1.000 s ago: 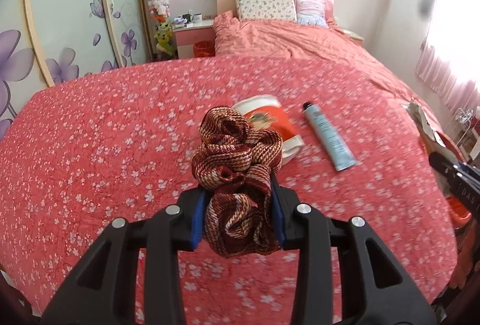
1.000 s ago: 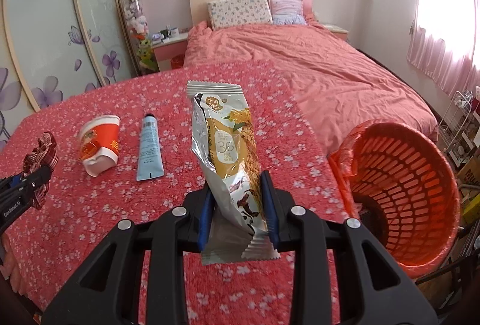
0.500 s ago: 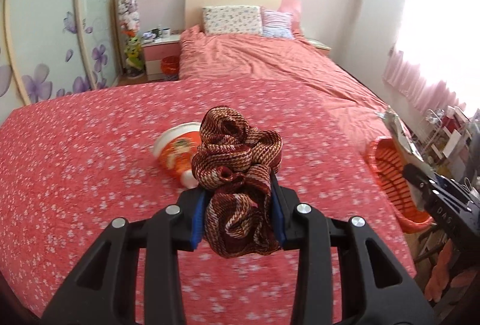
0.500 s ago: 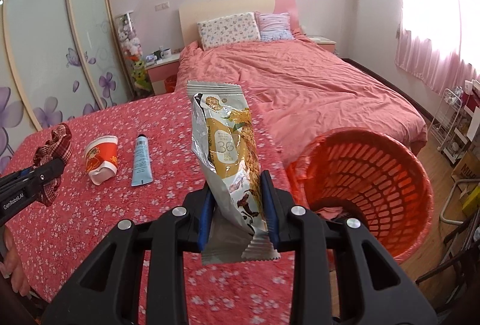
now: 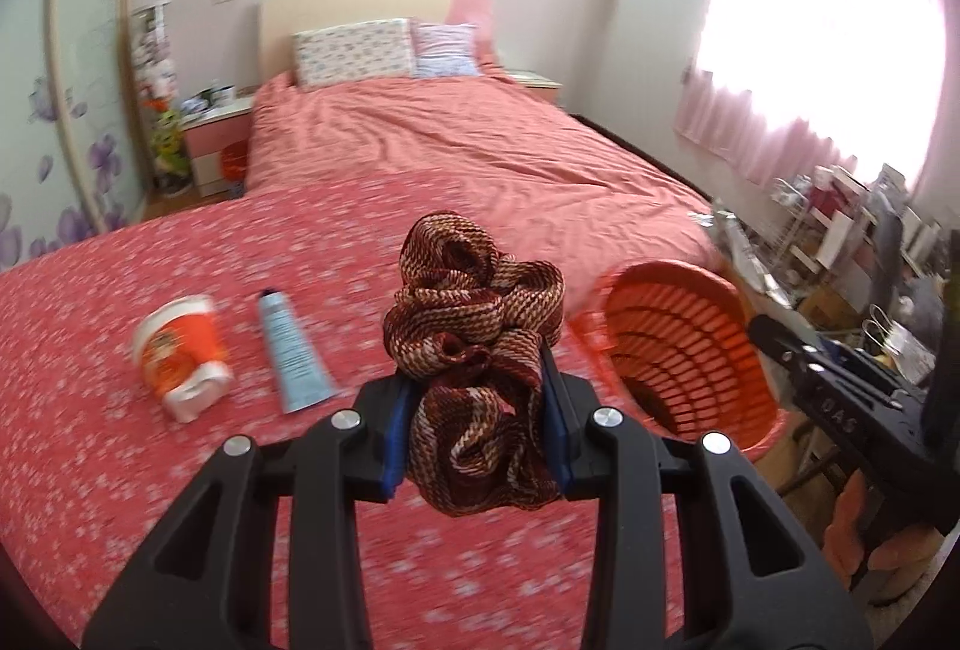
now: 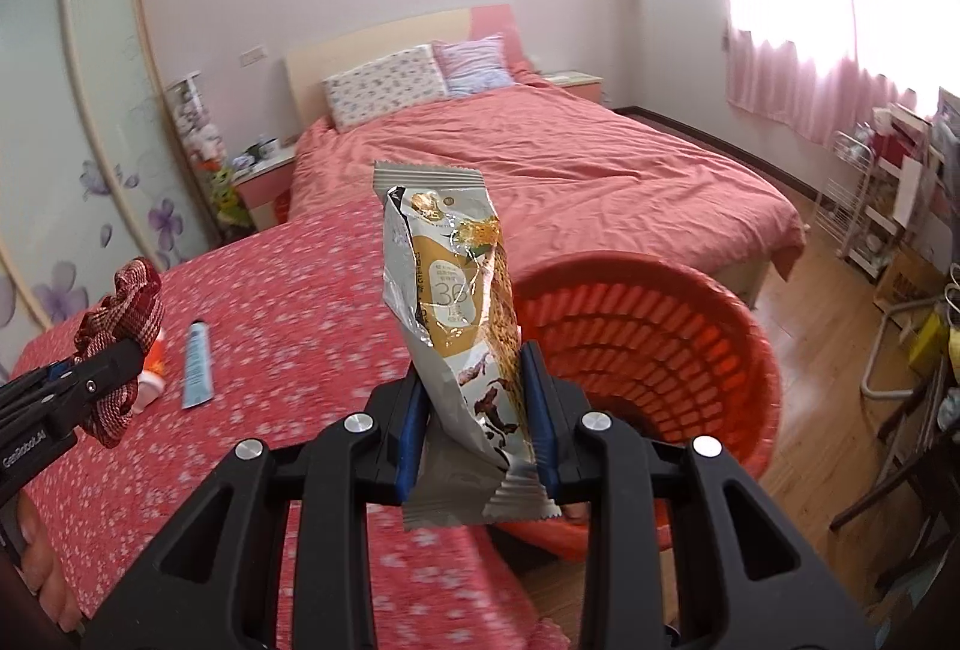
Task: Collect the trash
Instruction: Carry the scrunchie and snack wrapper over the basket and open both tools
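Surface carrying the items: a tabletop (image 5: 150, 470) under a red cloth with small white flowers; a pink-covered bed (image 5: 456, 152) lies behind it.

Target container: an orange slatted plastic waste basket (image 6: 708, 350), off the right edge of the tabletop, tilted so its mouth faces the cameras. The part of its inside that shows holds nothing; the bottom is partly hidden behind the wrapper.

Right gripper (image 6: 477, 431): jaws narrow, clamped on a silver and gold foil snack wrapper (image 6: 456, 314), held upright in front of the basket mouth. Not yet inside.

Left gripper (image 5: 477, 431): jaws narrow, clamped on a bunched brown and cream woven fabric scrunchie (image 5: 474, 344), over the tabletop to the left of the basket and apart from its rim.

Left on the cloth: a crushed orange and white paper cup (image 5: 180, 350) on its side, and just beside it a pale blue squeeze tube with a black cap (image 5: 291, 350).

Progress, judged: two items lifted, none visibly deposited, two untouched. Early to middle of the task. Whether scrunchie and tube count as trash cannot be told.
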Motion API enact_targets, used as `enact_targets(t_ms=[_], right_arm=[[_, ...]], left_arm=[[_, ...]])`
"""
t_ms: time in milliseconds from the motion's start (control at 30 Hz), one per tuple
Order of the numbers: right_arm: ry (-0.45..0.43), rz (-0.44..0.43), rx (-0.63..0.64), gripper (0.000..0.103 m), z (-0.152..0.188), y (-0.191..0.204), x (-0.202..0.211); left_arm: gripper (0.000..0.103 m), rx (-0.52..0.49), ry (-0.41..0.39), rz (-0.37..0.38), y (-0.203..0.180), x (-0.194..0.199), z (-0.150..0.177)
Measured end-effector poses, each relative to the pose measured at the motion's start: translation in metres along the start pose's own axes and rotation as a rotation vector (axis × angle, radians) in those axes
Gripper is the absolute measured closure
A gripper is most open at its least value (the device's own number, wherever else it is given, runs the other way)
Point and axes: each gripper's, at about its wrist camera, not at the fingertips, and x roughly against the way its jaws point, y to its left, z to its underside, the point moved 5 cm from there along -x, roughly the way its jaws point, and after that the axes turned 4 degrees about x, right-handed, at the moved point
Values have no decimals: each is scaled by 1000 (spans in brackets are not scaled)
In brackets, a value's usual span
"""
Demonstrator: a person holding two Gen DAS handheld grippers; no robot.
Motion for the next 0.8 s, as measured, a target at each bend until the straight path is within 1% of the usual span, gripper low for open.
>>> enact_targets(t_ms=[133,300,500,600,667,700,733,767,800], right_arm=[[5,22,-39,73,1,-27,-5],[14,42,-85,73,3,-55,-15],[42,46,-161,73,7,-85,-33],[50,35,-187,72,9,-94,-40],[52,31,-202,69,9,-99,-45],[54,31,-208,69,9,-100,-46],[56,30,-217,62,10,-102,-49],[58,26,-224,59,10,-104,-50],[60,21,-230,53,11,-105,-52]], left_arm=[[67,-31,10,78,-40,-19,-4],[67,-64,47,143,-83,-46,-1],[66,-120,92,186,-129,-82,6],[63,-123,116,192,-139,-99,7],[56,-124,125,186,-143,-109,7],[54,-123,128,179,-144,-114,7],[50,-124,132,172,-145,-119,8],[46,-124,137,159,-143,-123,9],[45,-122,139,144,-140,-126,9]])
